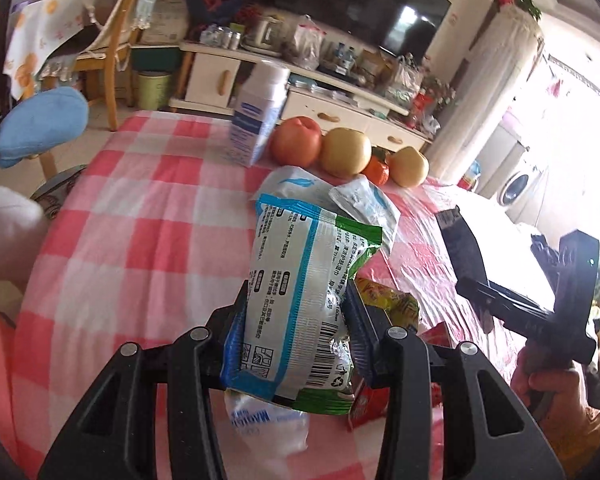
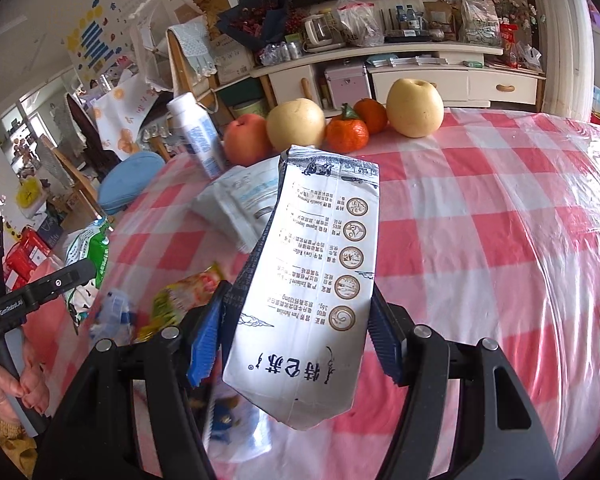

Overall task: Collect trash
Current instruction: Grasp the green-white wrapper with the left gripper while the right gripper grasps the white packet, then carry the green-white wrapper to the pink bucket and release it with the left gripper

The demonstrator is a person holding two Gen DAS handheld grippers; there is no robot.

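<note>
Risk: soft wrapper (image 1: pixel 296 300) cd slip or crumple out of L gripper (image 1: pixel 296 320), gripped low only; carton (image 2: pixel 312 280) tilted, cd twist loose frm R gripper (image 2: pixel 300 336). L clamped tight on wrapper, R part-wide, pinching carton. Both lifted above table (image 2: pixel 480 240). More trash there: yellow pack (image 2: pixel 180 296).

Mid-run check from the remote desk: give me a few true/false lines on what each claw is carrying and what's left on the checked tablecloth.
1. The left claw is shut on a crumpled wrapper. True.
2. The right claw is empty. False: it grips a white milk carton.
3. The fruit lies along the far edge of the table. True.
4. Every wrapper is off the table. False: a yellow snack packet and others remain.
5. The blue-and-white bottle lies flat. False: it stands by the red apple.
</note>
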